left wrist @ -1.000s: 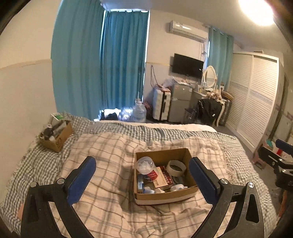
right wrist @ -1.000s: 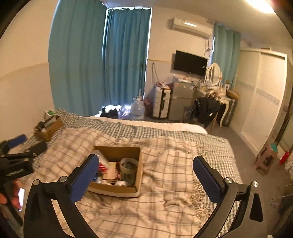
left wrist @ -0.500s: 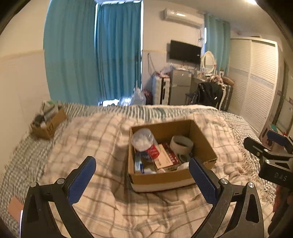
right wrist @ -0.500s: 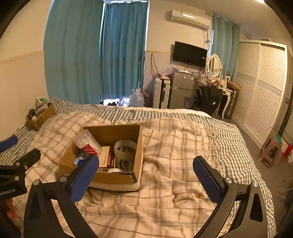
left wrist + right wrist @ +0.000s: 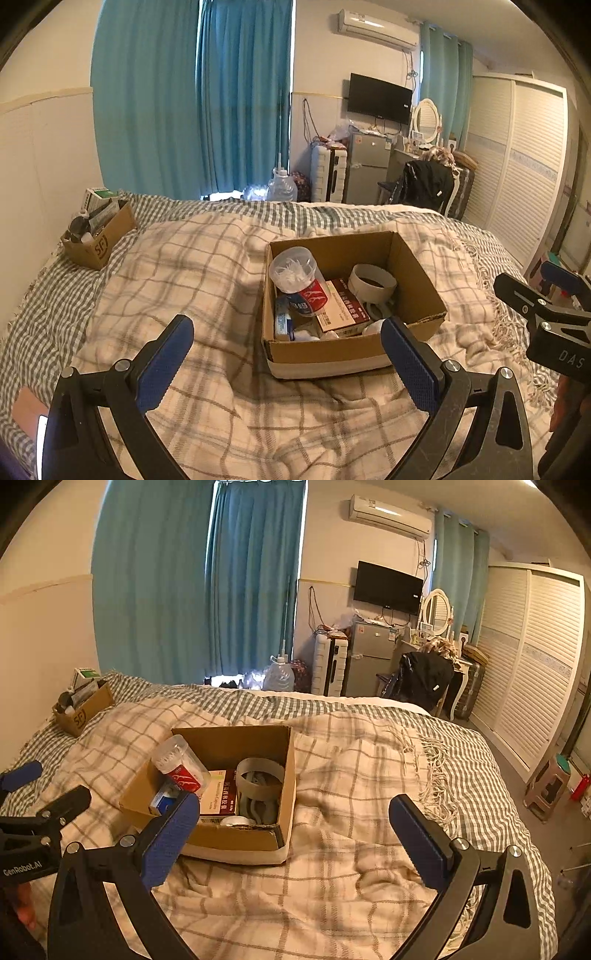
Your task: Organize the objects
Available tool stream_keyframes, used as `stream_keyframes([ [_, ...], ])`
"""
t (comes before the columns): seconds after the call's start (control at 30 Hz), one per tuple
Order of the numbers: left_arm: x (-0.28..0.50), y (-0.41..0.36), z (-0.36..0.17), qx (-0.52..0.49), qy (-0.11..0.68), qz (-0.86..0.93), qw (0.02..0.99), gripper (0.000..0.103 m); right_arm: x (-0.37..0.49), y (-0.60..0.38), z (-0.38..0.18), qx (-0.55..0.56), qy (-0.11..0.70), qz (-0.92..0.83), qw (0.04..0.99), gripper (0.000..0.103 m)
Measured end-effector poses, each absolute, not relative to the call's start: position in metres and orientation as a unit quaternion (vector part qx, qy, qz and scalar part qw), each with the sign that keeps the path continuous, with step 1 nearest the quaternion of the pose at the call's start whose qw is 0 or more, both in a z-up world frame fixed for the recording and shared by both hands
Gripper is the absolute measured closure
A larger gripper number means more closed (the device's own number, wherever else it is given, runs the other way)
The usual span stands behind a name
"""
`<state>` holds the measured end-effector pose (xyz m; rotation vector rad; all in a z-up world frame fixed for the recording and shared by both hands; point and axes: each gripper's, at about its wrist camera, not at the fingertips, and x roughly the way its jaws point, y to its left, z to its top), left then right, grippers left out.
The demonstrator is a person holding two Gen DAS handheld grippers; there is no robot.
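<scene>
We see a cream blanket crossed with brown plaid over a grey-and-white gingham bedspread. The brown cardboard box shows a white band along its base; inside, a clear jar wears a red label, beside a red-and-cream packet. Both tools carry blue pads on black frames. The curtains are teal, perhaps tinted by the light.

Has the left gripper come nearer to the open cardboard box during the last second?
Yes. The left gripper has advanced toward the cardboard box, which now looks larger between its fingers against the plaid blanket.
</scene>
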<state>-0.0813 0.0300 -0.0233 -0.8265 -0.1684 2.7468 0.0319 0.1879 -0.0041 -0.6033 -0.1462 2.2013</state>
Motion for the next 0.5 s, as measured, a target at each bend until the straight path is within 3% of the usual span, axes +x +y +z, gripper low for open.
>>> stream_keyframes([
  [0.5,-0.0801,0.0267,-0.0215,-0.286,-0.064,0.947,0.129,0.0,0.0289,0.184,-0.0077,-0.245,-0.061,0.876,0.411,0.0],
])
